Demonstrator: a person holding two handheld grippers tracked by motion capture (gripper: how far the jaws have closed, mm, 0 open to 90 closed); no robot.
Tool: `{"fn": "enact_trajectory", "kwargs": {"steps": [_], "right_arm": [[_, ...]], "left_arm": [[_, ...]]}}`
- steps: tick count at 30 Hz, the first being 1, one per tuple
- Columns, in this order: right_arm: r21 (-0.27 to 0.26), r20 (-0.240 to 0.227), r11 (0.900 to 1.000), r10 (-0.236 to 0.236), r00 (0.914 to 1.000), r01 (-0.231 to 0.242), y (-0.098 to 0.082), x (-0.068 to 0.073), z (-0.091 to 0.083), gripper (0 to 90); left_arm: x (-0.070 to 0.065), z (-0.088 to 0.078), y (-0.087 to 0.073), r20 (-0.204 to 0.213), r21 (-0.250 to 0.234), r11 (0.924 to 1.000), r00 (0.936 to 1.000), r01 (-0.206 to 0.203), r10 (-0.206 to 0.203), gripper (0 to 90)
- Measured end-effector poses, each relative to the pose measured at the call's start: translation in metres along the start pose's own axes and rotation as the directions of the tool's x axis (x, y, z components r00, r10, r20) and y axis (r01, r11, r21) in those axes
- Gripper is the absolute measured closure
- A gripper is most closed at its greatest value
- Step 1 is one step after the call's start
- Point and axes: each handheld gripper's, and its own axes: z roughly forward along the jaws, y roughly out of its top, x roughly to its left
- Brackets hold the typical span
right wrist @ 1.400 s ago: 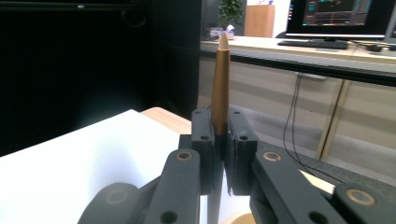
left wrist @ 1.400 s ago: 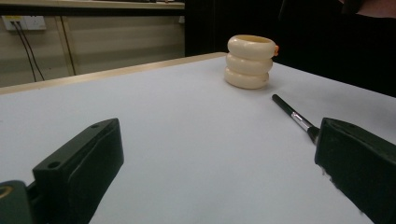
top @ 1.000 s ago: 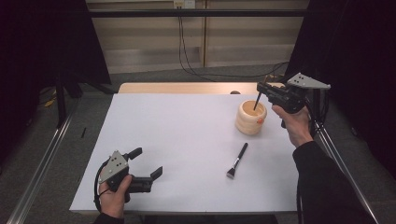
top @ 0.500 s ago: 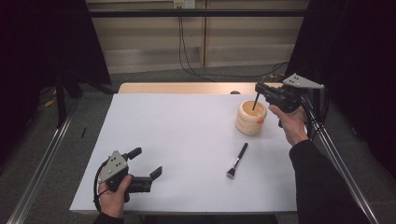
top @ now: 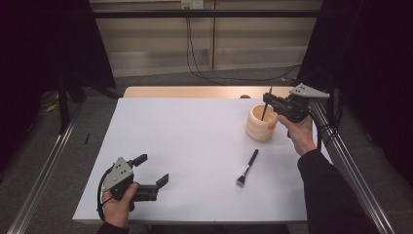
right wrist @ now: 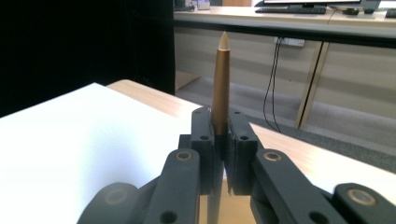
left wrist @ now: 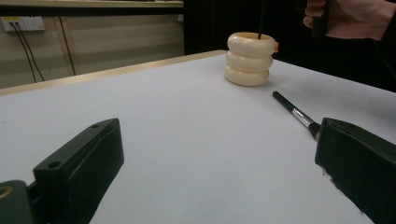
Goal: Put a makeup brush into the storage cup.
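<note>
Your left gripper (top: pixel 148 178) rests on the desk (top: pixel 185 141), jaws apart and holding nothing. A brush (top: pixel 247 167) lies near the ringed cup (top: pixel 261 123). Your right gripper (top: pixel 269 101), clamped on a thin handle (right wrist: pixel 220 84), has sunk since a second ago, so the handle's lower end is now inside the cup; releasing looks next.

Ahead of you the white table (top: pixel 195 146) ends in a wooden edge — behind it, cables (top: pixel 195 53) hang down the pale wall, and a metal rail (top: pixel 39 175) runs along the floor.
</note>
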Motion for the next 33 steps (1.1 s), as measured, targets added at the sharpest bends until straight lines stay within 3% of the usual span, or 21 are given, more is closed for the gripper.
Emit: {"fn": "enact_trajectory", "kwargs": {"steps": [14,17,25,33], "right_arm": [[0.019,0.024,0.999,0.041,0.9988,-0.042,-0.022,-0.005,-0.004,83.5],[0.029,0.032,0.999,0.021,0.9993,-0.022,-0.026,-0.004,-0.001,83.5],[0.040,0.013,0.999,0.029,0.9995,-0.030,-0.033,-0.001,0.003,83.3],[0.048,0.023,0.998,0.044,0.9987,-0.045,-0.038,-0.005,0.002,82.8]], "left_arm": [[0.000,-0.003,0.000,-0.008,0.008,0.9999,0.9999,-0.011,0.011,1.5],[0.000,-0.003,0.000,-0.012,0.007,0.9999,0.9998,-0.015,0.015,1.9],[0.000,-0.004,0.000,-0.012,0.004,0.9999,0.9998,-0.016,0.016,1.9],[0.000,-0.004,0.000,-0.016,0.004,0.9998,0.9997,-0.017,0.017,2.1]]}}
